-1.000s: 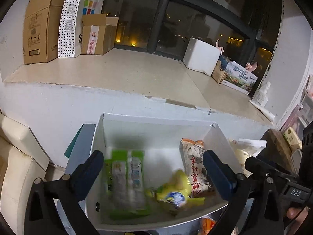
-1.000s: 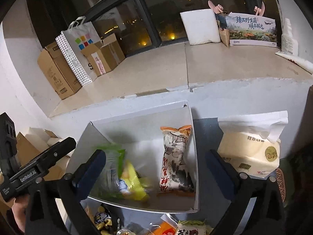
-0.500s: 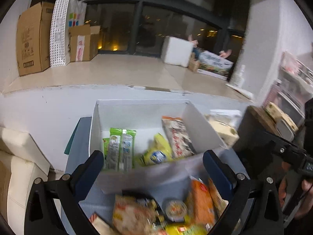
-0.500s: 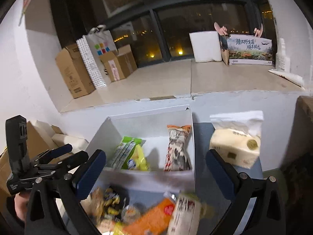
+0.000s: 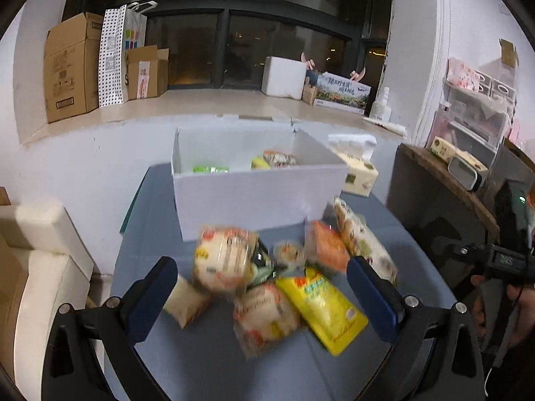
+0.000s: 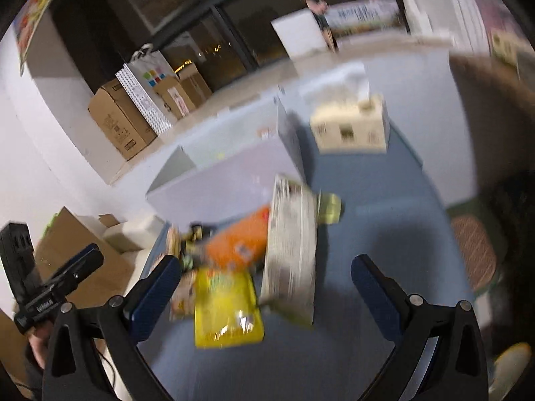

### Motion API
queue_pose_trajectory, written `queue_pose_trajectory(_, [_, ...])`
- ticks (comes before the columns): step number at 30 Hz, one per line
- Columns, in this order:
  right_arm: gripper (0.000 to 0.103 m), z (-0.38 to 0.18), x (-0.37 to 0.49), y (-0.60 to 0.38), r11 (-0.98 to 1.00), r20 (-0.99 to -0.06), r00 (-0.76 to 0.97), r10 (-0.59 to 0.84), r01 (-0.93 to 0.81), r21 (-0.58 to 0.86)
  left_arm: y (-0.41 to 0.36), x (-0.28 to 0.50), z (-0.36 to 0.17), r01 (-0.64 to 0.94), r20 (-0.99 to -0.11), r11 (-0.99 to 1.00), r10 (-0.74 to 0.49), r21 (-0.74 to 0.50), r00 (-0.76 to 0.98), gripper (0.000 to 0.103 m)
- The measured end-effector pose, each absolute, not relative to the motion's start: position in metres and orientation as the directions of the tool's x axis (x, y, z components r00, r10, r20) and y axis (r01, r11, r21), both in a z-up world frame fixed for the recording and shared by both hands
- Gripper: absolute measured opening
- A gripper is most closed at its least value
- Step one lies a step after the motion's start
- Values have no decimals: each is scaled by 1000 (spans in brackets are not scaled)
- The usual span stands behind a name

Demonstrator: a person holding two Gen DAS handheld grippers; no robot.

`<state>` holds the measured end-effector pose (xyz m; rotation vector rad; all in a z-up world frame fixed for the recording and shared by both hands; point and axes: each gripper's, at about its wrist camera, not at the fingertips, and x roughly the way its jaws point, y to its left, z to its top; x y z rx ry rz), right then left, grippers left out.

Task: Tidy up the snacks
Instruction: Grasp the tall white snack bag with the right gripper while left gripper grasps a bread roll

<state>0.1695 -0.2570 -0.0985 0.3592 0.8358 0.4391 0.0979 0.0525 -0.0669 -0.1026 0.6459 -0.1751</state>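
Both sides spread wide and empty — left hand-held gripper (image 5: 262, 279), right hand-held gripper (image 6: 265, 279) — over loose snack packets just before the white cardboard box (image 5: 257, 197). Best centre on the flat yellow foil pouch (image 5: 321, 304), squeeze gently.

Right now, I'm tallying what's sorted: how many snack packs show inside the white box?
3: a green pack at left, a yellow pack right of centre, a patterned pack beside it. The white box front wall may hide more.

Glossy plastic yellow packet (image 5: 321, 308); matt white cardboard box (image 5: 257, 197).
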Motion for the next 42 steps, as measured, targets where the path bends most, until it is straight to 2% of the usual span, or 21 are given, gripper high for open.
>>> queue_pose_trajectory(2, [103, -106, 174, -255, 858, -648, 575, 500, -226, 461, 55, 90, -71, 131, -589, 978, -204, -165, 782, 103])
queue_pose_trajectory(7, [103, -123, 201, -255, 830, -628, 572, 528, -191, 523, 61, 80, -74, 116, -588, 974, -211, -195, 781, 103])
queue_pose_trajectory(20, [103, -175, 276, -228, 813, -731, 369, 574, -148, 563, 78, 82, -80, 82, -600, 971, -203, -223, 774, 103])
queue_pose_trajectory(21, [98, -178, 276, -227, 805, -726, 361, 585, -148, 575, 79, 82, -82, 82, -602, 970, -207, -229, 771, 103])
queue_pose_trajectory(22, [89, -179, 275, -226, 803, -726, 358, 588, -147, 578, 79, 83, -83, 82, -604, 970, -209, -231, 769, 103])
queue_pose_trajectory(23, [35, -182, 274, -227, 807, -732, 355, 581, -133, 576, 79, 84, -85, 82, -608, 970, -209, -229, 766, 103])
queue_pose_trajectory(28, [33, -173, 263, -238, 793, -698, 401, 593, -139, 593, 78, 91, -92, 112, -613, 971, -220, -209, 759, 103])
queue_pose_trajectory(32, [33, -143, 236, -249, 788, -652, 473, 592, -172, 591, 78, 107, -98, 163, -615, 963, -264, -216, 743, 103])
queue_pose_trajectory(39, [33, -92, 180, -250, 795, -579, 565, 587, -270, 543, 81, 163, -122, 243, -652, 939, -345, -245, 676, 103])
queue_pose_trajectory(42, [33, -81, 163, -248, 772, -561, 547, 621, -308, 555, 85, 187, -132, 256, -673, 932, -362, -255, 645, 103])
